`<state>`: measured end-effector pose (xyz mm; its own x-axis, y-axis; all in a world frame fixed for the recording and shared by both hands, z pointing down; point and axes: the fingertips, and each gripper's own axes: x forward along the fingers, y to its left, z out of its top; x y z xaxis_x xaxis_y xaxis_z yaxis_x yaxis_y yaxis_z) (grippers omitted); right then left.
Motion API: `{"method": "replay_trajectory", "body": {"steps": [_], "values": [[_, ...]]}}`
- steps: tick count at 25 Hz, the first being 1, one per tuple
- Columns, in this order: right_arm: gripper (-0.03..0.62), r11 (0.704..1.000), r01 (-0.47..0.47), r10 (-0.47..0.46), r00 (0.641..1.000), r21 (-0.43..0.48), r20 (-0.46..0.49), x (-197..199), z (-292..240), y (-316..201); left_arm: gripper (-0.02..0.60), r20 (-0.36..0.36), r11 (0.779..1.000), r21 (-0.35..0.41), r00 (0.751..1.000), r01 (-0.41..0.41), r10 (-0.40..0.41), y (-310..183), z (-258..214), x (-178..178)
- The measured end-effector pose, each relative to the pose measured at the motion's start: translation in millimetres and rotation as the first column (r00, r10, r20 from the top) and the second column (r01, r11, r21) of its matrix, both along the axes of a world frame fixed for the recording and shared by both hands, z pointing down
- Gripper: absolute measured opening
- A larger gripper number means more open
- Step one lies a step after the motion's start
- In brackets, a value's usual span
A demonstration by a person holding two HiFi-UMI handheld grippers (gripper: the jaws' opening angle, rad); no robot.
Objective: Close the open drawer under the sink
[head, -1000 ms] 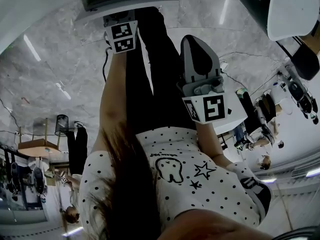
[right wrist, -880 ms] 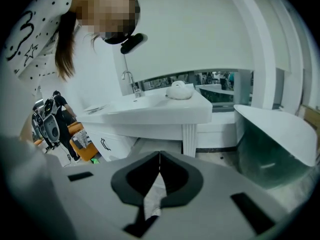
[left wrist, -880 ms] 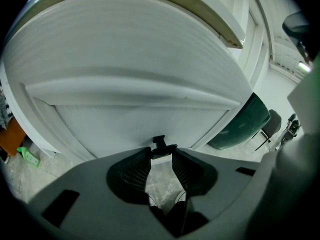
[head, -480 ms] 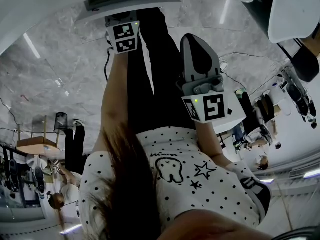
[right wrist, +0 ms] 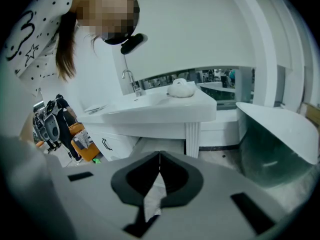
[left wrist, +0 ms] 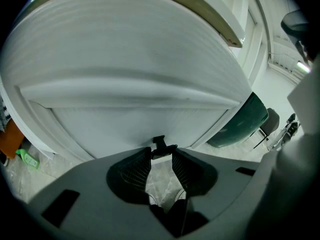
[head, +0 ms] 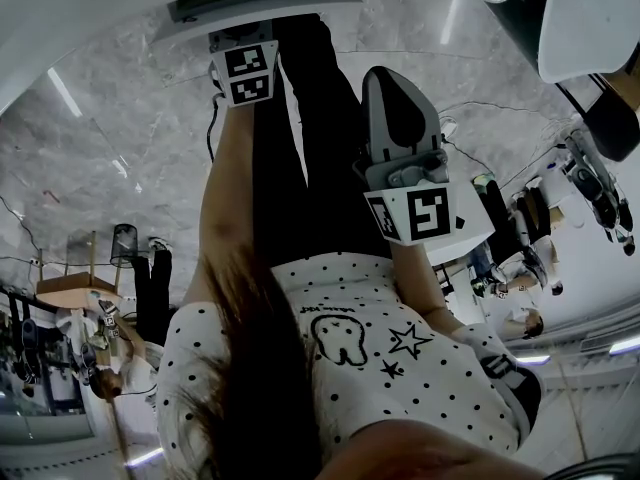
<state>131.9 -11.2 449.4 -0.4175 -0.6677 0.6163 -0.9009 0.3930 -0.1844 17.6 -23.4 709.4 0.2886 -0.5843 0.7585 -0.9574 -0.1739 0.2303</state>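
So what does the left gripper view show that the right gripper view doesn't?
Only the left gripper view: a white drawer front close up, with the left gripper holding its small black handle at the jaw tips.

Only the right gripper view: the sink with its faucet, the person leaning over, and the right gripper with its jaws together and nothing in them.

Both: the pale marbled floor and what looks like the same dark green tub.

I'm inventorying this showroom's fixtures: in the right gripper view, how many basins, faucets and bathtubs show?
White rectangular countertop basin: 1
Chrome curved faucet: 1
Dark green bathtub with white rim: 1
Total: 3
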Motion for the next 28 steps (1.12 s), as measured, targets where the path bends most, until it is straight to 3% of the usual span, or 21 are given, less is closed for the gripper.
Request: {"method": "replay_trajectory", "body": {"steps": [28], "values": [[0.014, 1.0, -0.013, 0.013, 1.0, -0.017, 0.004, -1, 5, 3, 0.132, -0.003, 1.0, 0.025, 1.0, 0.005, -0.005, -26, -2, -5]]}}
